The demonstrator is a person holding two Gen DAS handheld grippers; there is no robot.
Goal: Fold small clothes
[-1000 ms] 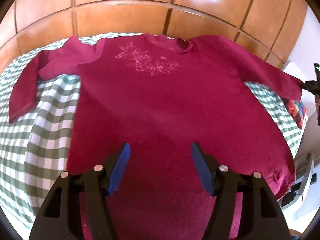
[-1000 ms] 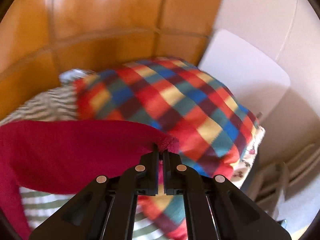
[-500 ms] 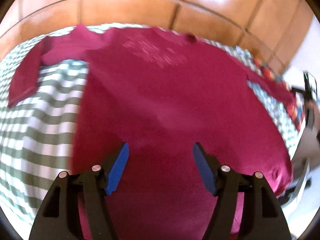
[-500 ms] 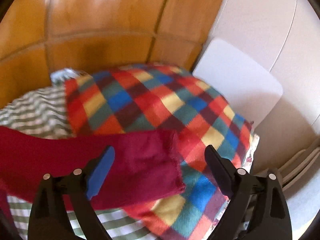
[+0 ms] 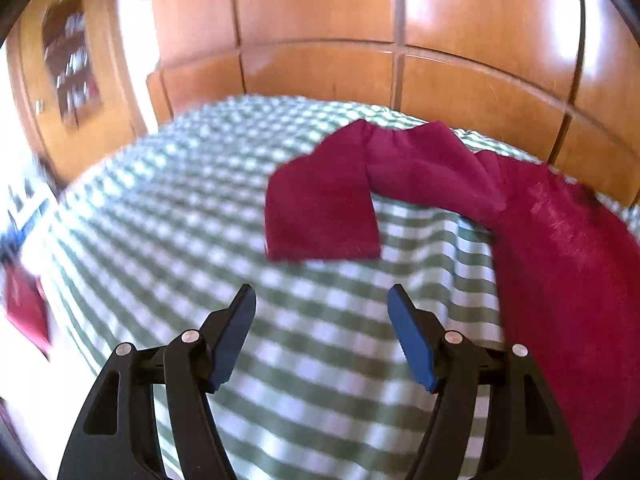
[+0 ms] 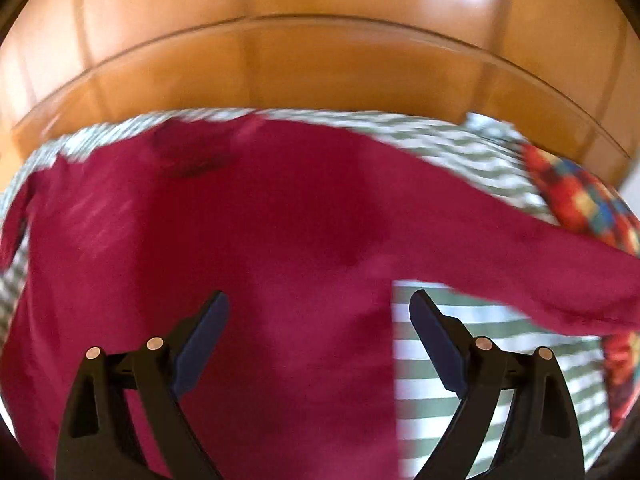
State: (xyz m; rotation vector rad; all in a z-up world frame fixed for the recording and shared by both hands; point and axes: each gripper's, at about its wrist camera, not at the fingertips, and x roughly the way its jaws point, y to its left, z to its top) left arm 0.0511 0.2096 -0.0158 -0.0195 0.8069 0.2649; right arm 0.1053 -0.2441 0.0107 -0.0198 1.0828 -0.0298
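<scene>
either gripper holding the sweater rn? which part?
Neither. Left gripper open over the checked cloth; right gripper open above the sweater.

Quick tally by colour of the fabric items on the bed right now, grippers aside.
Crimson: 1, the long-sleeved top
Green and white check: 1, the bedcover
Multicolour check: 1, the cushion
Total: 3

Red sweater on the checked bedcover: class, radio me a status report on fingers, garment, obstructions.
Left gripper open, empty, short of the sleeve cuff. Right gripper open above red sweater, unfolded. Patchwork cushion beside the other sleeve.
</scene>
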